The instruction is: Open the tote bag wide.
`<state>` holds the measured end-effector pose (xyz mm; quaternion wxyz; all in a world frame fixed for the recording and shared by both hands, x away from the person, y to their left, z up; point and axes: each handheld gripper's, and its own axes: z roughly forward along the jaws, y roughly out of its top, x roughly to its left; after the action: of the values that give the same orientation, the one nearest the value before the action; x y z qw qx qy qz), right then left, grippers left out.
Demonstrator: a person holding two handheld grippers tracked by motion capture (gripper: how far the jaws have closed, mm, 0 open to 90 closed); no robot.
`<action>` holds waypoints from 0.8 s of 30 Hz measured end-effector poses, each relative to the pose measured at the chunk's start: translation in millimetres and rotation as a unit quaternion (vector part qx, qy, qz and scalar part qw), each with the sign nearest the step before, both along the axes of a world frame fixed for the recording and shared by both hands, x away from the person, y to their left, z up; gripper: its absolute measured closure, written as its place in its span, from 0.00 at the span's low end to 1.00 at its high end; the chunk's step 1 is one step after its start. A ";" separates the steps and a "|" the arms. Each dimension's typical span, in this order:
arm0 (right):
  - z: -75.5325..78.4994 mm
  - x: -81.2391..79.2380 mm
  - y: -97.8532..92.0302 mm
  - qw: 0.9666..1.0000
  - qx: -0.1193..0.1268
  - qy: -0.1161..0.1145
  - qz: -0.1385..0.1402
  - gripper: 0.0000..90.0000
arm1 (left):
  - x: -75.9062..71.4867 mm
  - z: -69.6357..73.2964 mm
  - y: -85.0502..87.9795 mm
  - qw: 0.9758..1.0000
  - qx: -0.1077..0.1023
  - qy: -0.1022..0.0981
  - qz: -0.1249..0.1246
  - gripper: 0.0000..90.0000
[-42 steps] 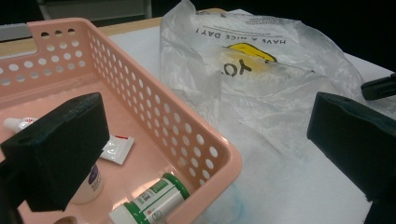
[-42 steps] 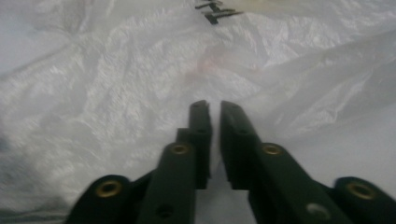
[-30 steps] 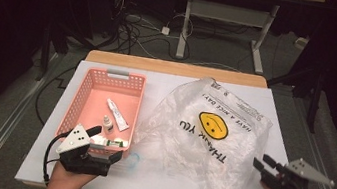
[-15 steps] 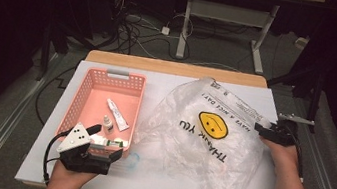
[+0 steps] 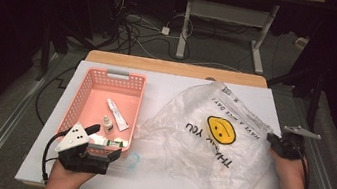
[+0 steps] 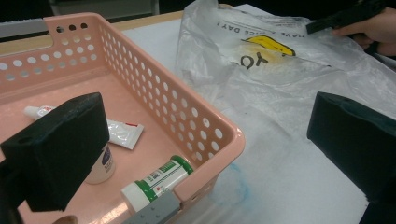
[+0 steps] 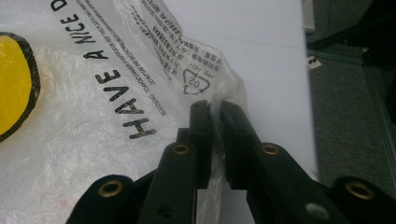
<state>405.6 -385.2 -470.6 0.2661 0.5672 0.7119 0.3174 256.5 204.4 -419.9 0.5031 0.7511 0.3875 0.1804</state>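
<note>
High view: pink perforated basket (image 5: 86,93) at left of white table (image 5: 153,183), containing a small white tube (image 5: 117,114), a dropper bottle (image 5: 108,124) and a green-and-white bottle (image 5: 114,142); left gripper (image 5: 104,141) at the basket's near right corner, jaws spread wide, nothing pinched; clear plastic bag (image 5: 209,146) with yellow smiley face spread over the right half of the table; right gripper (image 5: 273,139) at the bag's right edge, just closed. Left gripper view: jaws wide apart, straddling the basket (image 6: 219,135) corner, one pad inside over the bottles, the other outside over the table (image 6: 275,177); green-and-white bottle (image 6: 156,179) lying against the basket wall, tube (image 6: 119,131) behind it; bag (image 6: 261,60) beyond, right gripper (image 6: 327,23) at its far edge. Right gripper view: right gripper (image 7: 215,109) pinched together on a fold of the bag (image 7: 93,93) edge, beside the recycling mark, film trapped between the pads
</note>
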 end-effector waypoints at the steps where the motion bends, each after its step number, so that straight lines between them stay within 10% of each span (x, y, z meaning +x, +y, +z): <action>1: 0.4 -13.2 -7.4 1.000 -0.002 -0.006 -0.005 0.92 | 0.3 -0.1 -0.4 1.000 0.001 0.000 -0.001 0.00; 8: 1.8 -54.3 -23.4 1.000 0.006 -0.029 -0.009 0.66 | 2.8 -2.2 -1.9 1.000 0.001 0.003 -0.001 0.00; 13: 28.8 -91.2 -29.8 0.995 0.039 -0.093 0.001 0.51 | 5.1 -3.4 -1.9 1.000 -0.006 0.006 -0.003 0.00; 24: 33.7 -107.4 26.3 0.985 0.080 -0.089 0.126 0.40 | 6.8 -4.2 1.6 1.000 -0.012 0.007 0.005 0.00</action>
<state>298.2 -358.9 -436.9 0.2402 0.4618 0.7233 0.4537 263.2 206.0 -424.0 0.5089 0.7443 0.3966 0.1727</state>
